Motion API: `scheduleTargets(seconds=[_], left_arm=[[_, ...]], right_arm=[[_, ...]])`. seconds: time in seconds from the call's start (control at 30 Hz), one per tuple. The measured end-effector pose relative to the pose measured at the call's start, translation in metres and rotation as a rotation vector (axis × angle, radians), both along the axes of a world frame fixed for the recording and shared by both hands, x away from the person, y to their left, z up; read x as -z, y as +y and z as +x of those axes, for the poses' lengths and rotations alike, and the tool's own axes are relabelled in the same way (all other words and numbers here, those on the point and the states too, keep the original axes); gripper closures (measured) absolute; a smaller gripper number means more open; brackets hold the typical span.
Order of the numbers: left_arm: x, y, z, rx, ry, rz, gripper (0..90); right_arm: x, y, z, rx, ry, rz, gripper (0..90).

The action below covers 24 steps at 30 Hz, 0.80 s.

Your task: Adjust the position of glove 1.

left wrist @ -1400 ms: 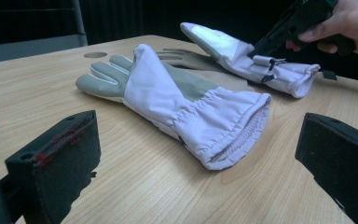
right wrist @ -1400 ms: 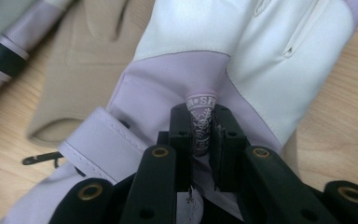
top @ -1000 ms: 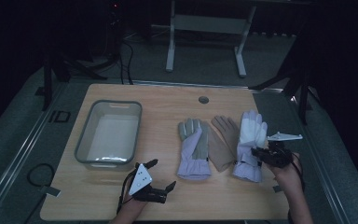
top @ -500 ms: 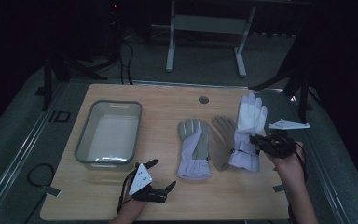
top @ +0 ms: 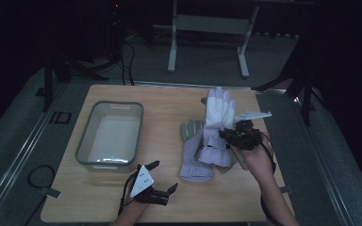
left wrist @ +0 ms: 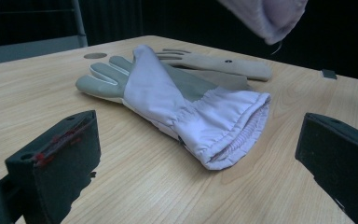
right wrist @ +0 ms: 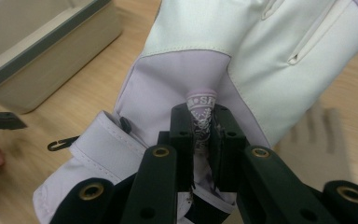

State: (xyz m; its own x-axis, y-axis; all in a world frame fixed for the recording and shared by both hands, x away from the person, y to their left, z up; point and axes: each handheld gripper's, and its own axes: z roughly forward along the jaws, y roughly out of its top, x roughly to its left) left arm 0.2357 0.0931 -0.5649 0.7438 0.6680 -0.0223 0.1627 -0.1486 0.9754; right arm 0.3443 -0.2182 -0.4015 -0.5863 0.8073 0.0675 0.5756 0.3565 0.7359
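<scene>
Above the table [top: 169,202], right gripper [top: 233,136] pinches a white glove [top: 219,110] w/ jaws clamped; left gripper [top: 162,181] rests open.

Soft matt cloth gloves [left wrist: 186,105] with gathered cuffs lie on a smooth pale wood-grain surface [left wrist: 135,186] beside a plastic tub [top: 111,134].

Both grippers black. Left gripper [top: 162,178]: grey three-cornered plate on top, thin black cable trailing back along the forearm. Its jaws in the left gripper view are blocky matte slabs, red marks along one pad edge. Right gripper [right wrist: 203,123]: black link arms with brass-ringed screw holes, narrow pads; pale plate on top in the high view, black cable looping below the wrist. Forearms bare, no sleeves.
</scene>
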Motion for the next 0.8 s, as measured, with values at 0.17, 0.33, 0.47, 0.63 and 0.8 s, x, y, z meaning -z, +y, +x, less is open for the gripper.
scheduleTargets(seconds=[0.17,0.33,0.47,0.63,0.8], left_arm=[[0.0,0.0,0.0,0.0,-0.001,0.001,0.1],[0.0,0.0,0.0,0.001,-0.002,0.003,0.0],[0.0,0.0,0.0,0.001,-0.001,0.004,0.1],[0.0,0.0,0.0,0.0,0.0,0.0,0.1],[0.0,0.0,0.0,0.0,-0.001,0.002,0.1]], right_arm=[[0.012,0.025,-0.001,-0.035,0.043,-0.005,81.1],[0.027,0.041,-0.001,-0.028,0.073,0.0,81.1],[0.042,0.049,0.002,-0.027,0.1,-0.029,81.1],[0.058,0.052,0.008,0.017,0.11,-0.084,80.8],[0.08,0.056,0.014,0.026,0.132,-0.15,80.6]])
